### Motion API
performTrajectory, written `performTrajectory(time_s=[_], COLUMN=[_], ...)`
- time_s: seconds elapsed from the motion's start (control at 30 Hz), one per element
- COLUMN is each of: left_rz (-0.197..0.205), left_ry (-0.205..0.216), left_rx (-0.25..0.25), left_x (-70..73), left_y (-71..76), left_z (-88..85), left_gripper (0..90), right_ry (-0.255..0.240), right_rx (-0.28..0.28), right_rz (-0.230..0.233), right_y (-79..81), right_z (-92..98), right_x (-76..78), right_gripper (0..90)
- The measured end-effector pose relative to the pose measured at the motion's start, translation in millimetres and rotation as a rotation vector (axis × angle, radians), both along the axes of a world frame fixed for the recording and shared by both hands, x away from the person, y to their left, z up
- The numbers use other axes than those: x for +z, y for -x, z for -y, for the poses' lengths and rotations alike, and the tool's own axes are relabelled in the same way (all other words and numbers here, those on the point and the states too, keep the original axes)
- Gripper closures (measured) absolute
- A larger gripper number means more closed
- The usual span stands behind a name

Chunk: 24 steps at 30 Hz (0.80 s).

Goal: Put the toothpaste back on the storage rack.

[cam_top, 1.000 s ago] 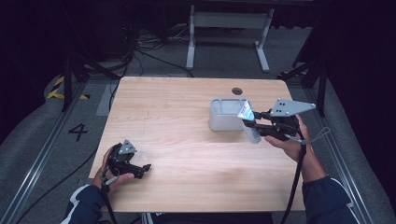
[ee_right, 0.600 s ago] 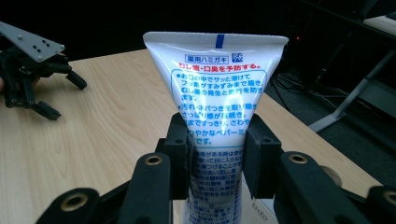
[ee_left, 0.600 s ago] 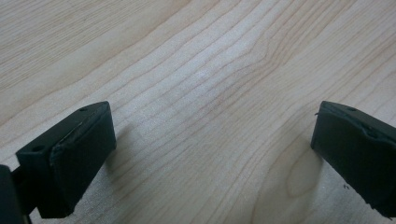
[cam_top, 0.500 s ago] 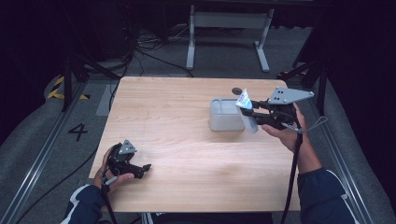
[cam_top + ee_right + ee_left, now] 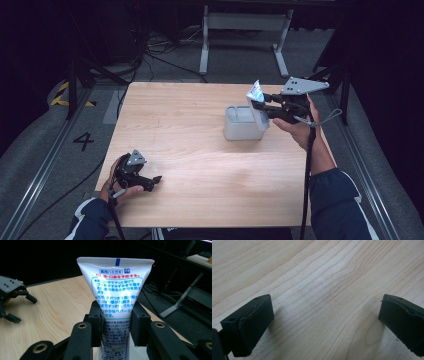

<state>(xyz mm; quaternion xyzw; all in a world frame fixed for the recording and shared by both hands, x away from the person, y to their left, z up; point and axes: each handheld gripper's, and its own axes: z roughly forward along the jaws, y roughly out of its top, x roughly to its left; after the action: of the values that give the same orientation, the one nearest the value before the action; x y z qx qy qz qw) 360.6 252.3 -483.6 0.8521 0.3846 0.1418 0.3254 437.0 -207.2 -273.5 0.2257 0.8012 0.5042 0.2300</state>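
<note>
My right gripper (image 5: 260,106) is shut on a white toothpaste tube (image 5: 256,97) with blue and red print, held upright with its crimped end up, above the right rim of a grey box (image 5: 242,129). In the right gripper view the tube (image 5: 115,292) stands clamped between the two black jaws (image 5: 115,323). My left gripper (image 5: 156,181) rests near the table's front left corner, jaws open over bare wood (image 5: 324,305) with nothing between them. That left gripper (image 5: 11,298) also appears far off in the right gripper view.
The wooden table (image 5: 190,130) carries the grey box right of centre. Behind the table stand a metal frame (image 5: 245,30) and loose cables on the dark floor. A floor rail (image 5: 45,170) runs along the left side.
My right gripper has lifted the tube up and away from me, from beside the box's right edge to higher above its rim. The left gripper has stayed put.
</note>
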Motion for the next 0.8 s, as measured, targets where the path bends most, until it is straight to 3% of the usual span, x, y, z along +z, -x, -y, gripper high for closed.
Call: performTrajectory(time_s=[0.8], left_rz=[-0.001], left_ry=[0.001], left_rx=[-0.001], left_x=[0.0], left_y=[-0.1], left_z=[0.0], left_gripper=[0.3], right_ry=[0.015], right_rx=[-0.033], right_rz=[-0.029], right_y=[-45.3], right_z=[-23.5], right_x=[-13.7], right_gripper=[67.4])
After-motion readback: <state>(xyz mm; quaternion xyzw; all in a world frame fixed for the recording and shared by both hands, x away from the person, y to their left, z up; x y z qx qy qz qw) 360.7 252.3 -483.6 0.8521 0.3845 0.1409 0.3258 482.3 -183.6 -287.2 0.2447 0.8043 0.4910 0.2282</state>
